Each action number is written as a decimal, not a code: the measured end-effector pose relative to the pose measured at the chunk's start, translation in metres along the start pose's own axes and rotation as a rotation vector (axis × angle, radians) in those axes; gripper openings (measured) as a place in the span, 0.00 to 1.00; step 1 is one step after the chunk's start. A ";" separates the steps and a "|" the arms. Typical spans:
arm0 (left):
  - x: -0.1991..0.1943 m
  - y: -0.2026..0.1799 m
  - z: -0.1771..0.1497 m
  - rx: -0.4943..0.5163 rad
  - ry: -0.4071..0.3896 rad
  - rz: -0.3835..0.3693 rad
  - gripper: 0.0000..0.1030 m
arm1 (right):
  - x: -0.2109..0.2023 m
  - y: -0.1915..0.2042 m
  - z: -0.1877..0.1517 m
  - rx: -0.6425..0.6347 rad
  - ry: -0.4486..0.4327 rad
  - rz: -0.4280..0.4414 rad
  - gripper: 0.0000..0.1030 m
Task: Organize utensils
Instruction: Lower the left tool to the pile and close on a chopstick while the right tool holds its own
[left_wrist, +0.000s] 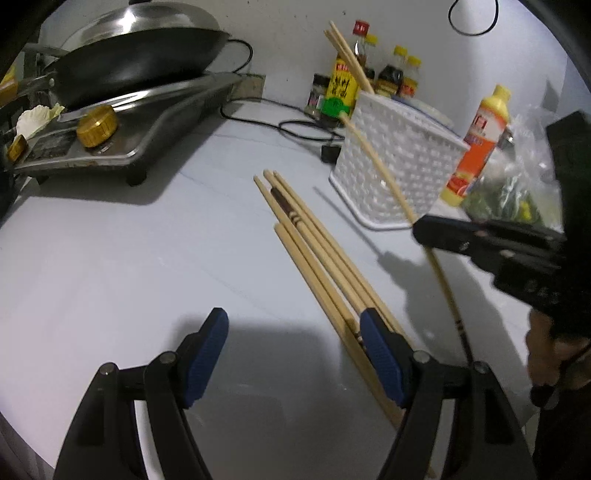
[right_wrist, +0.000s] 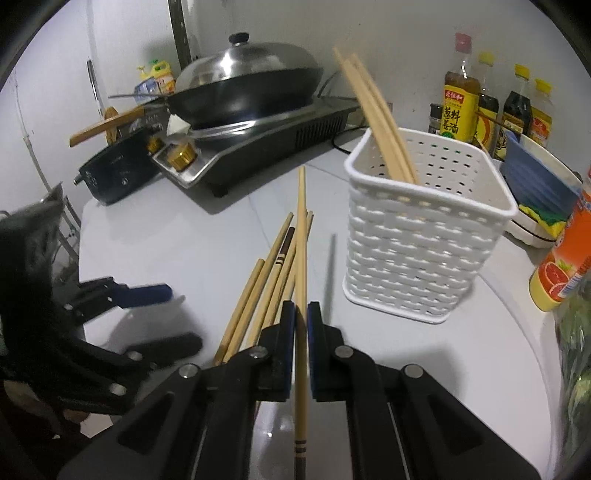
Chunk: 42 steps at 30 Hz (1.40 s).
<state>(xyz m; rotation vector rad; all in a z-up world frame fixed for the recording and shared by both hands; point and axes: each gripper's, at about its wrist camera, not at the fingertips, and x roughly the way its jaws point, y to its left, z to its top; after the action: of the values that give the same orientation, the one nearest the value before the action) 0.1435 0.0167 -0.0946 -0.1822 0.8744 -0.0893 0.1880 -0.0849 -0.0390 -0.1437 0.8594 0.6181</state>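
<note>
Here, leftmost in the right wrist view, the left gripper (right_wrist: 162, 314) hangs low over the pale countertop (right_wrist: 184, 236), its blue-padded jaws spread wide with nothing between them; its own camera confirms this, the right-hand pad sitting just beside the near ends of the loose chopsticks (left_wrist: 317, 254) but not closing on them. Behind, a lidded wok (right_wrist: 243, 85) rests on a steel stove (right_wrist: 266, 136) with a brass knob (right_wrist: 181, 157). Centre: the loose chopsticks (right_wrist: 258, 280) lie flat on the counter in a rough bundle, pale bamboo, one with a dark brown banded end; about five or six, exact count unclear. The right gripper (right_wrist: 301, 314) is clamped tight on a single chopstick (right_wrist: 302, 236), lifted off the counter, pale shaft pointing forward, dark striped end trailing back toward the camera. Right of centre: a white woven-pattern basket (right_wrist: 424, 258) stands upright, just beside the bundle; two chopsticks in basket (right_wrist: 380, 122) lean against its far left corner. Far right: sauce bottles (right_wrist: 461, 103) along the wall; an orange bottle (right_wrist: 565, 258) near the basket.
</note>
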 end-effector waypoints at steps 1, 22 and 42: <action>0.002 -0.002 0.000 0.001 0.007 0.005 0.72 | -0.002 -0.001 -0.001 0.000 -0.005 0.004 0.06; 0.017 0.007 0.009 0.089 0.045 0.194 0.72 | -0.017 -0.017 -0.008 0.028 -0.066 0.056 0.06; 0.015 -0.008 0.005 0.150 0.051 0.093 0.06 | -0.029 -0.020 -0.009 0.019 -0.098 0.081 0.06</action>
<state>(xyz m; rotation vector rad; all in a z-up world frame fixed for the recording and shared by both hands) 0.1570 0.0077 -0.1010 0.0006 0.9215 -0.0727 0.1794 -0.1179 -0.0257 -0.0609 0.7787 0.6866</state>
